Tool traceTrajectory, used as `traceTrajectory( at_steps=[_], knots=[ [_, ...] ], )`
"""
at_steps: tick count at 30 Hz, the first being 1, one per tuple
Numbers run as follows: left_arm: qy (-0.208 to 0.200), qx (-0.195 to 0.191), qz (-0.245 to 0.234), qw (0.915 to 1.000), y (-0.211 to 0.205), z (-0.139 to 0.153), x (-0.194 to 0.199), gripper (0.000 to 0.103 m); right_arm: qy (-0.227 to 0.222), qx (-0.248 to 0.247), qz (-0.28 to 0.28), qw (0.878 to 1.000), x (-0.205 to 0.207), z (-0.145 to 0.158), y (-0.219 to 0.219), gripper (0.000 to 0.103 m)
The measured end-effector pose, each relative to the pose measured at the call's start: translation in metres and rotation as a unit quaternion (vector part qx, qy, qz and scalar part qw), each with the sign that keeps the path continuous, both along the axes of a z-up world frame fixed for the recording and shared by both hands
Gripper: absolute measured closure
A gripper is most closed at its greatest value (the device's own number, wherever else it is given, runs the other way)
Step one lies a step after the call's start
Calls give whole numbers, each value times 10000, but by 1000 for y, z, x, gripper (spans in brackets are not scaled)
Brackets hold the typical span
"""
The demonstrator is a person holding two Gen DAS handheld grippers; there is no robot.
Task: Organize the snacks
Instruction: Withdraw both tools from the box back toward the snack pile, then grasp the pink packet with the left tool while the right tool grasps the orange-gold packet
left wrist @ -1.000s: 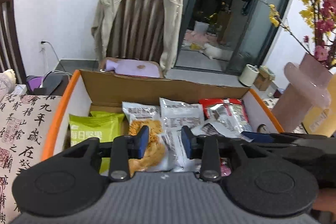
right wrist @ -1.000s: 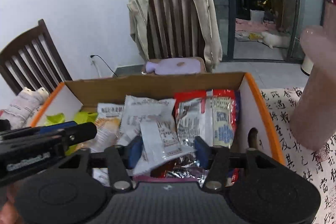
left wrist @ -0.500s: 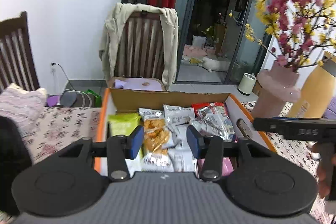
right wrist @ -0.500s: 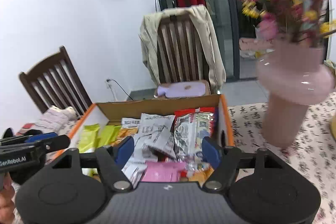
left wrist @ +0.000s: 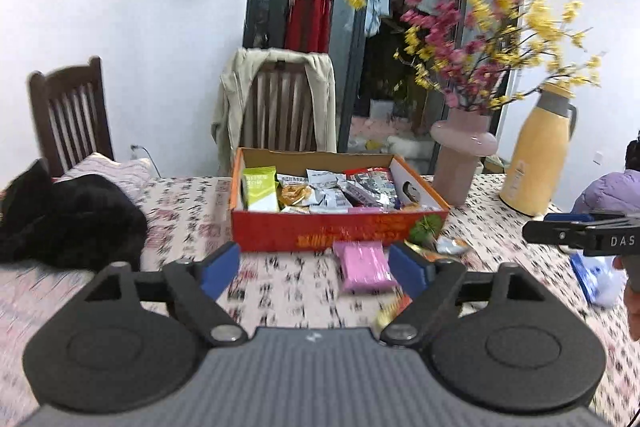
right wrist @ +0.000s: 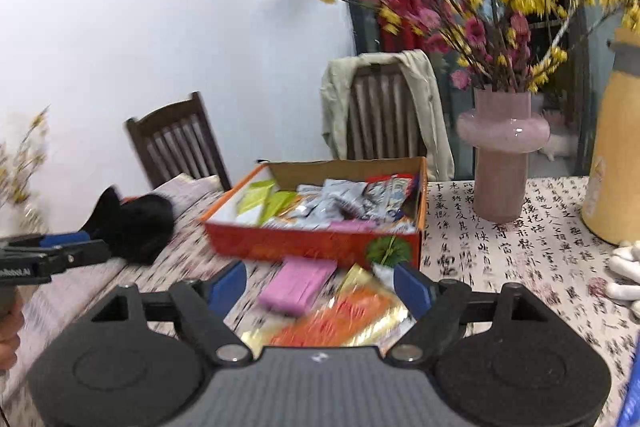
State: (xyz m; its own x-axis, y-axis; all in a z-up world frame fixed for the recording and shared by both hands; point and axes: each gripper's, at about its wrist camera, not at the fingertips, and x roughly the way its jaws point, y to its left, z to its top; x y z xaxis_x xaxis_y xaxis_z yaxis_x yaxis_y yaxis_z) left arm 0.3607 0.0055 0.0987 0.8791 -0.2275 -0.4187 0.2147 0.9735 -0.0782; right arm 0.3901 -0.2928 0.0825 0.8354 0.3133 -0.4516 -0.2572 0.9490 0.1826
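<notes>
- Blue-padded left gripper (left wrist: 314, 269) and right gripper (right wrist: 320, 287) are both spreading wider, gripping nothing.
- Pink packet (left wrist: 364, 267) lies flat on the table just beyond them, long axis running toward the snack box (left wrist: 336, 231).
- Orange-and-gold packet (right wrist: 340, 315) lies beside it, under the right gripper.
- Calligraphy-print tablecloth (right wrist: 500, 251); pink vase (right wrist: 502, 163) right of the box; wooden chairs behind.

"DAS" is read in white letters on the black body of the right claw (left wrist: 576, 233), seen off to the right of the left claw (left wrist: 314, 269). "nRobot.AI", cut off at the frame edge, is read on the left claw's body (right wrist: 52, 259). Black calligraphy characters are printed across the tabletop cloth (right wrist: 500, 239) beyond the claws; print on the snack packets is too blurred to be read.
</notes>
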Motion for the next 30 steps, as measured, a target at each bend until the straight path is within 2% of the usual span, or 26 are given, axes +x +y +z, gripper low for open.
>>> traceTrajectory(
  at_steps=[2, 6, 11, 16, 22, 30],
  knots=[
    [-82, 62, 92, 9999, 0, -7, -37, 13, -219, -143, 107, 9996, -33, -1, 4, 16],
    [-112, 175, 208, 9996, -4, -19, -98, 7, -580, -388, 263, 9972, -100, -9, 12, 13],
    [-48, -61, 251, 9997, -7, -41, -162, 1, -554, -588, 415, 9959, -170, -39, 23, 13],
    [324, 234, 78, 9992, -25, -71, -192, 1, -342, -649, 363, 9966, -225, -72, 26, 9],
    [385, 323, -15, 9987, -33, -80, -217, 1, -330, -790, 180, 9962, -278, -92, 24, 7],
    [275, 315, -22, 9991, -34, -77, -227, 0, -373, -707, 29, 9968, -292, -92, 18, 7]
  ],
)
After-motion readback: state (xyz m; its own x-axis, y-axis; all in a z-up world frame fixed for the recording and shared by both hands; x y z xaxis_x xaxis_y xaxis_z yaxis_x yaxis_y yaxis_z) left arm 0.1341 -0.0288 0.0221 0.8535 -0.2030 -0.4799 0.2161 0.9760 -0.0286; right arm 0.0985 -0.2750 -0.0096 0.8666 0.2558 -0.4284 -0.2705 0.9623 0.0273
